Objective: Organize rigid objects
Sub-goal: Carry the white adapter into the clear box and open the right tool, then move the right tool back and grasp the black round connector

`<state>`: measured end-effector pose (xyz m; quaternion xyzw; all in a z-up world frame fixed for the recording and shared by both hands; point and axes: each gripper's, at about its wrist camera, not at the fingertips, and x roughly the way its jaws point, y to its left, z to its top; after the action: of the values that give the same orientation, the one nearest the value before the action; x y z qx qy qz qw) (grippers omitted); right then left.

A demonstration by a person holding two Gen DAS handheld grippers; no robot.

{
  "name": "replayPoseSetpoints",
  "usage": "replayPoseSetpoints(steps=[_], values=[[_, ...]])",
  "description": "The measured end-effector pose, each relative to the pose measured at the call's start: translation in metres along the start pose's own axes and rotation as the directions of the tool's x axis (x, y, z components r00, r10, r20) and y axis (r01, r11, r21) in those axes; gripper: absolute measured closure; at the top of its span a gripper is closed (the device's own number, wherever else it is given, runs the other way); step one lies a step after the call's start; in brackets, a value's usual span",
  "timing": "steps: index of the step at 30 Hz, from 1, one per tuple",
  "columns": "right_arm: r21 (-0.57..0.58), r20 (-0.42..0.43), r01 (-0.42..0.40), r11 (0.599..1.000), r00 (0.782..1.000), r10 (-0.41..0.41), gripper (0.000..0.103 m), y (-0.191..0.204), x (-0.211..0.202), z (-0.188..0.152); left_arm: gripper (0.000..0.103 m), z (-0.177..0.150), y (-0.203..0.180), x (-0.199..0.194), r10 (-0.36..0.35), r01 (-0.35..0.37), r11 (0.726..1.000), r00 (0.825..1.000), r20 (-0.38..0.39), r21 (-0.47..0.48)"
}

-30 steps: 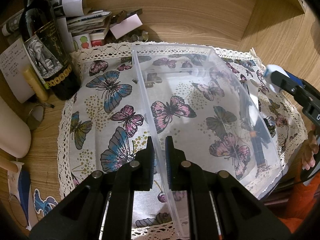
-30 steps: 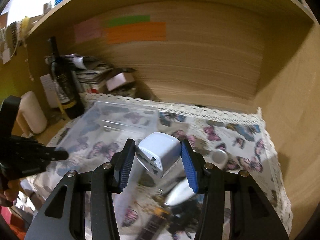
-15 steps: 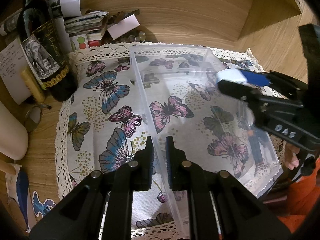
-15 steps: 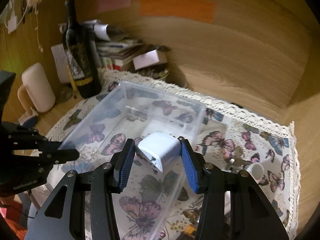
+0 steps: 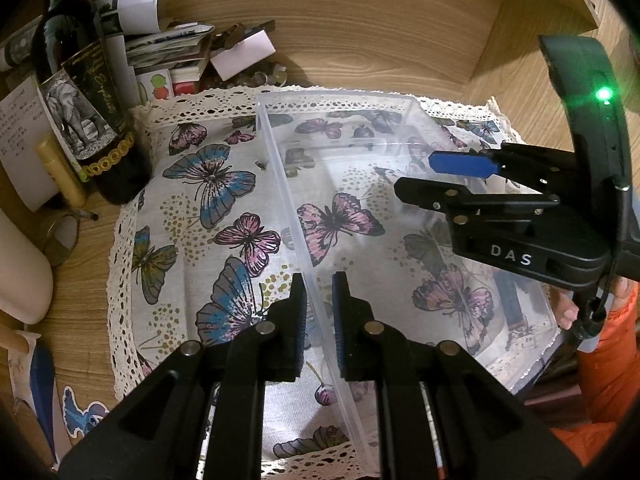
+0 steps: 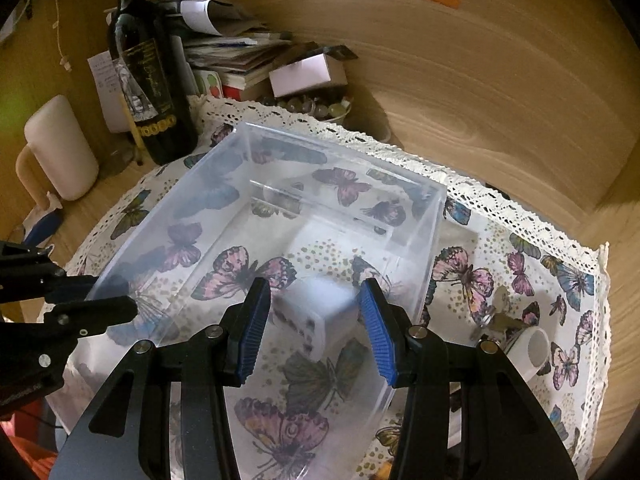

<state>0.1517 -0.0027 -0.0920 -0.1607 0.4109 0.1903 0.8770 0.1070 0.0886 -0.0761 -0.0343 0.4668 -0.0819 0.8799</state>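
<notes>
A clear plastic box (image 5: 276,168) (image 6: 336,148) stands on a butterfly-print cloth (image 5: 208,184). My left gripper (image 5: 319,300) is shut on the box's left wall near its front. My right gripper (image 6: 314,320) hangs over the box with its jaws apart. A white plug adapter (image 6: 320,316), blurred, sits just below and between the fingers, apart from both pads, inside the box. In the left wrist view the right gripper (image 5: 448,178) reaches in from the right over the box; the adapter is hidden there.
A dark wine bottle (image 5: 80,112) (image 6: 148,80), a stack of papers and books (image 5: 168,52) and a cream mug (image 6: 60,148) stand at the back left. A white cup and a key (image 6: 520,336) lie right of the box. Wooden walls enclose the back and right.
My right gripper moved left and down over the box, opened and let go of the white adapter, which dropped into the box. My left gripper kept its hold on the wall.
</notes>
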Motion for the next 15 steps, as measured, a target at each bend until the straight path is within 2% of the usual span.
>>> replayPoseSetpoints(steps=[8,15], values=[[-0.012,0.063,0.024,1.000,0.998,-0.023,0.059,0.003,-0.023,0.000,0.091,0.000,0.000,0.000,0.001,-0.001,1.000,1.000,-0.001,0.000],[0.032,0.137,0.054,0.998,0.989,-0.058,0.055,-0.009,-0.055,-0.008,0.091,0.001,0.000,0.000,0.003,-0.003,1.000,1.000,-0.001,0.003]])
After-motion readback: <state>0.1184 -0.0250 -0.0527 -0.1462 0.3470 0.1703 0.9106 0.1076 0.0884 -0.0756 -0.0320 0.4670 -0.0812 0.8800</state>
